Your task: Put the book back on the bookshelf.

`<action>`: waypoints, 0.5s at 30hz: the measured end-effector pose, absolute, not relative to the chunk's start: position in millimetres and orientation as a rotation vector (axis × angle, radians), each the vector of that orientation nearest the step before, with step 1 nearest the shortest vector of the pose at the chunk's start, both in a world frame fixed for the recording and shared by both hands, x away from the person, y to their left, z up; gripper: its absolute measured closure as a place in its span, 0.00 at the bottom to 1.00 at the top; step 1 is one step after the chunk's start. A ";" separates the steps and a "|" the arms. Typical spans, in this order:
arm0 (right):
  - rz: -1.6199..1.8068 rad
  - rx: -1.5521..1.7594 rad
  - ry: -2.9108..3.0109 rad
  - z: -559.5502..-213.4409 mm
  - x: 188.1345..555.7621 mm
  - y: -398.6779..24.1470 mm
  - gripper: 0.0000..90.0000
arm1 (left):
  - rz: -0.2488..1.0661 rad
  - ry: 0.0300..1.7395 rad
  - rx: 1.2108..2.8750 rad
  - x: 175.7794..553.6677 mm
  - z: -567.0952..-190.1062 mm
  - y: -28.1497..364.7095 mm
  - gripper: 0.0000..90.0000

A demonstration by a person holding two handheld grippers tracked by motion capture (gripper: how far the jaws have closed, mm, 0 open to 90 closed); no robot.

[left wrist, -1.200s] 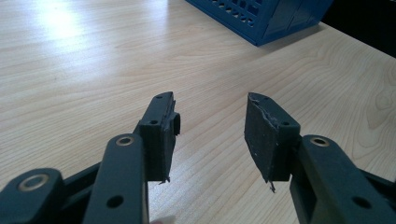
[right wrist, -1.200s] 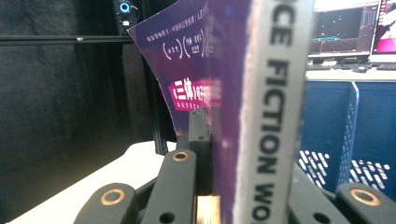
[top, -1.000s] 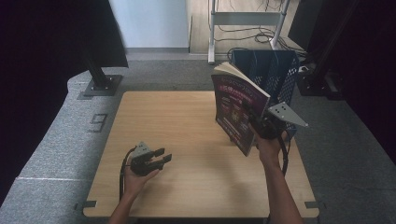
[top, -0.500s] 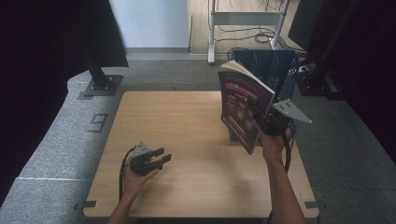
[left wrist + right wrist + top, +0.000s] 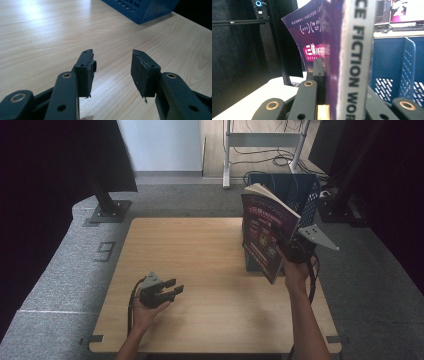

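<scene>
Since the earlier high-view frames, the book (image 5: 266, 236) has shifted toward the right of the frame and nearer the blue crate (image 5: 300, 195), with the right gripper (image 5: 289, 251) carrying it; the left gripper (image 5: 167, 288) has kept its place in the lower left of the frame.

Right gripper: jaws clamped on the book near its spine, as the right gripper view confirms, with one black pad (image 5: 319, 75) pressed flat against the purple cover (image 5: 312, 32) and the white spine lettering directly ahead. Book is held upright, clear of the wooden table (image 5: 200, 250), right of centre in the high view, just in front of the crate, which stands at the table's far right corner.

Left gripper: jaws apart with nothing between them, resting low over bare wood in the left gripper view (image 5: 112, 72); a corner of the crate (image 5: 142, 10) shows at the upper right of that frame.

Risks noted. The grip sits low on a tall, thin book, so the free pages may fan open or the book may pivot between the pads if tilted. Its lower corner could catch the crate rim on entry. Whether the crate already holds anything cannot be judged; its interior is dark.
</scene>
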State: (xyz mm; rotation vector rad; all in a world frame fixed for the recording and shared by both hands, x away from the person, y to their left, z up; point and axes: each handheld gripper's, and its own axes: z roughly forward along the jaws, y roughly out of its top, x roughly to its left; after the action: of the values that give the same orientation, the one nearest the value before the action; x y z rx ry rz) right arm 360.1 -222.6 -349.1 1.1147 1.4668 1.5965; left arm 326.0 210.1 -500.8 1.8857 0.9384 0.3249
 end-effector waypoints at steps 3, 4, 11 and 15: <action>1.593 1.125 1.457 -350.2 361.7 -225.6 0.91 | 0.325 0.938 1.886 326.4 -501.1 209.8 0.59; 1.591 1.129 1.453 -350.6 362.3 -226.5 0.91 | 0.325 0.938 1.886 326.6 -501.1 209.9 0.59; 1.575 1.145 1.439 -352.5 365.6 -231.0 0.91 | 0.326 0.942 1.881 326.7 -500.6 211.8 0.59; 1.576 1.155 1.424 -352.5 366.3 -234.2 0.91 | 0.325 0.940 1.882 326.7 -500.6 211.8 0.59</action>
State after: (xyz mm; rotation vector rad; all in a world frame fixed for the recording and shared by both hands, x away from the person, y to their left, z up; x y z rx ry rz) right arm 366.3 -234.2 -352.5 1.1555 1.4242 1.5756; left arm 326.7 211.8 -500.6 1.8822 0.9397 0.3247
